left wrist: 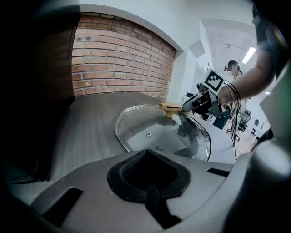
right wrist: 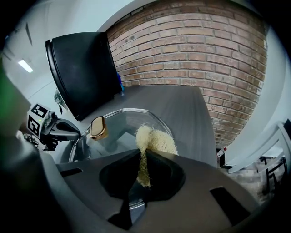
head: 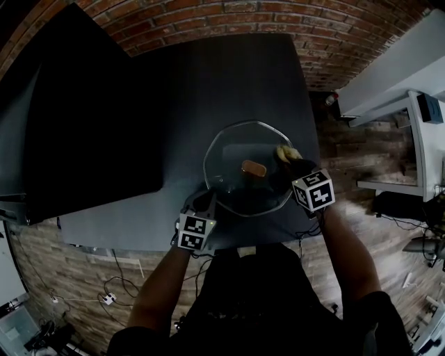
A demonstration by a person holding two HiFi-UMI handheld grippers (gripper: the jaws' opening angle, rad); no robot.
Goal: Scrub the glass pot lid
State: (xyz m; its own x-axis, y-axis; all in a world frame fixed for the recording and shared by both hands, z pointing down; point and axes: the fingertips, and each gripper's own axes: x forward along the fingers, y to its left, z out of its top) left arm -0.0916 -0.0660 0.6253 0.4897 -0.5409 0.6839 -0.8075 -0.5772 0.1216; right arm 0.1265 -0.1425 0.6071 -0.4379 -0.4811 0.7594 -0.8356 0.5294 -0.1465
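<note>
The glass pot lid [head: 235, 193] is tilted over the dark table, its tan knob [head: 253, 167] facing up. My left gripper [head: 206, 201] is shut on the lid's near left rim. In the left gripper view the lid [left wrist: 150, 129] stretches out from my left gripper [left wrist: 148, 157]. My right gripper [head: 293, 163] is shut on a pale yellow scrubber [head: 286, 152], which presses on the lid's far right edge. In the right gripper view the scrubber [right wrist: 157, 139] sticks out of my right gripper [right wrist: 144, 157] onto the lid [right wrist: 120, 119], beside the knob [right wrist: 97, 128].
The dark table [head: 229, 76] runs back to a brick wall [head: 229, 17]. A big black panel [head: 69, 118] stands on its left side. At the right is a white desk [head: 417, 139] on a wood floor. Cables [head: 104, 295] lie on the floor near the left.
</note>
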